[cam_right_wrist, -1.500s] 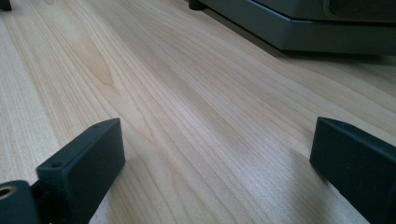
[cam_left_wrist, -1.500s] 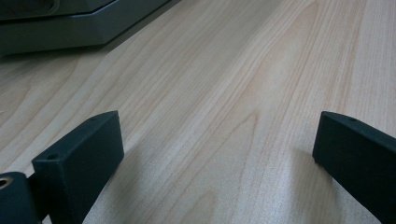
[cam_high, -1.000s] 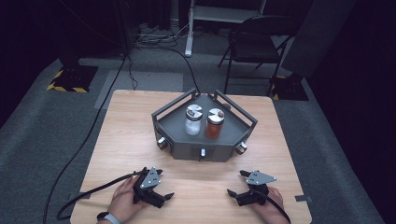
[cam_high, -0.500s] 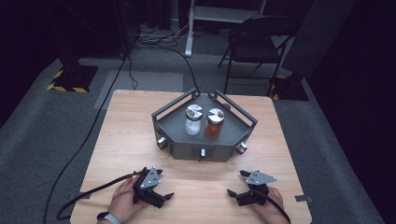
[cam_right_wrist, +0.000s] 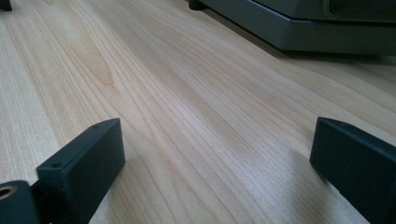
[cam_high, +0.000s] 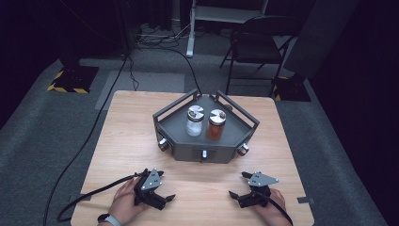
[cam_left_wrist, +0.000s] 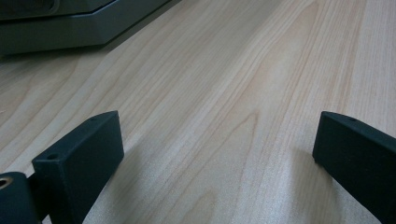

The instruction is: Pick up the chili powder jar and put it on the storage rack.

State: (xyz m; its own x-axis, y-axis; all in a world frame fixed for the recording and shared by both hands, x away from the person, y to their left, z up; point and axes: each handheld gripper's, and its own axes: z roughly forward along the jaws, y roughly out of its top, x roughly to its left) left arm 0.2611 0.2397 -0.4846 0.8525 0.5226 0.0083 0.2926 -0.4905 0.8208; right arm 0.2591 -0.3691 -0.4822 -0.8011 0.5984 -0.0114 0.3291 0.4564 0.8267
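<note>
The left tool [cam_high: 162, 184] rests on the near left of the wooden bench [cam_high: 122, 141], jaws spread wide over bare wood. The right tool [cam_high: 240, 184] sits on the near right, jaws equally wide, holding nothing. Far of both, at mid-bench, a grey tray [cam_high: 181, 146] carries a clear jar [cam_high: 195, 121] beside a red-filled jar [cam_high: 216, 125].

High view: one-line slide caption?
Two open grippers, left and right, rest before a grey tray holding two jars.
</note>
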